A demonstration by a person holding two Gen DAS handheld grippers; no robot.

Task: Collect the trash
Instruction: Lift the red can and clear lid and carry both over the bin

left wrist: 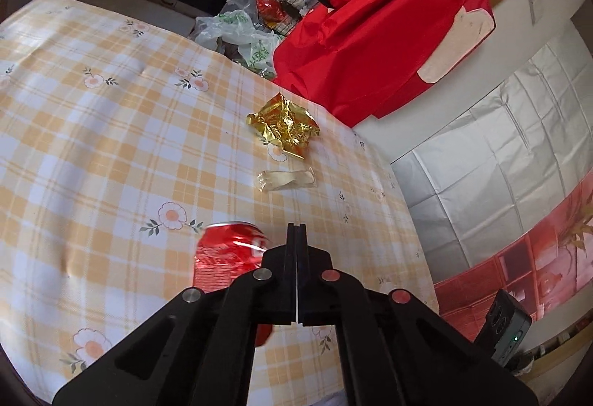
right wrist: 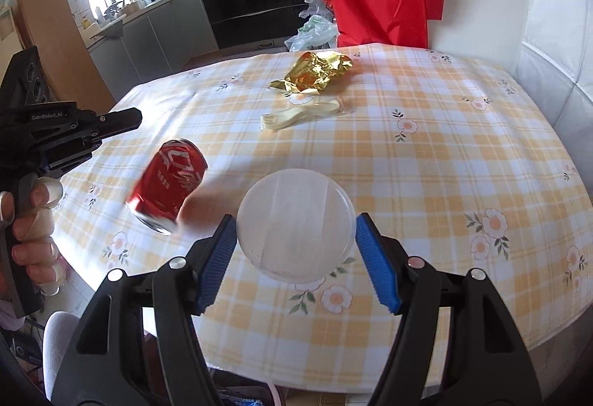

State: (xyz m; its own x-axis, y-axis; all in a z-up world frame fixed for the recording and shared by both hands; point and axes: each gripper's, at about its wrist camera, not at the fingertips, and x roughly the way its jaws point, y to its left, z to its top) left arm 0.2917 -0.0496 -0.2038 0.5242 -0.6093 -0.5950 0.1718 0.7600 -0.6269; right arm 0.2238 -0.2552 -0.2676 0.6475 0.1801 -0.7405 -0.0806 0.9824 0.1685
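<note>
While the left gripper (left wrist: 297,231) held its fingers pressed together on nothing, the right gripper (right wrist: 292,239) clasped a clear round plastic cup (right wrist: 294,225) between its blue pads at lower centre. A red soda can (right wrist: 166,187), blurred and tilted, sat left of the cup over the checked table (right wrist: 444,161). Farther up lay a clear plastic spoon (right wrist: 300,116) and, just beyond, a crumpled gold wrapper (right wrist: 313,74).
</note>
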